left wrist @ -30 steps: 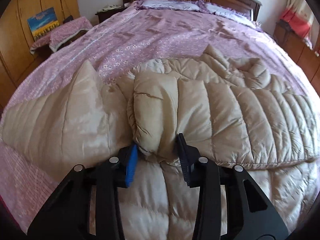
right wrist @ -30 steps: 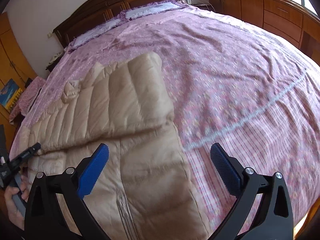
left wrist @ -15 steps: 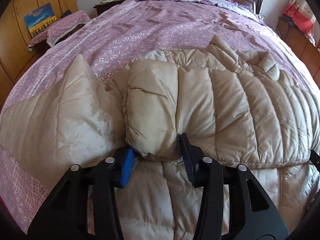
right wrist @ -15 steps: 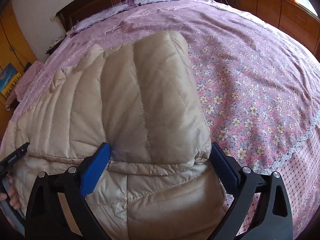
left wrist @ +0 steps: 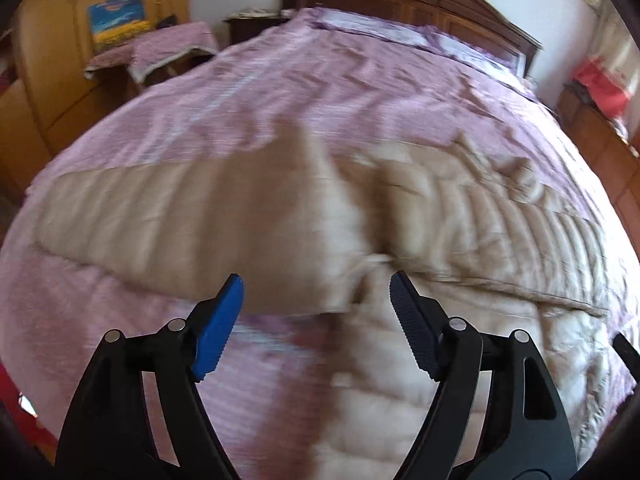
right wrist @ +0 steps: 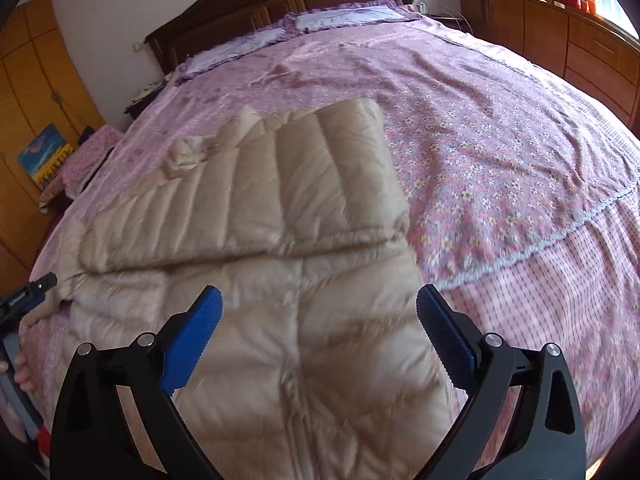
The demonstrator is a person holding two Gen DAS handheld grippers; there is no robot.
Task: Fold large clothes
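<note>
A beige quilted down jacket lies flat on the pink bedspread. One sleeve is folded across its body. In the blurred left wrist view the jacket spreads ahead, with its other sleeve stretched out to the left. My left gripper is open and empty, just short of the jacket's near edge. My right gripper is open and empty, hovering over the jacket's lower body. The left gripper's tip shows at the left edge of the right wrist view.
A dark wooden headboard and pillows are at the far end of the bed. Wooden cabinets stand along the right. A covered side table and a wardrobe stand on the left.
My left gripper let go of the folded sleeve, opened and swung left. My right gripper pulled back from the sleeve and stayed open.
</note>
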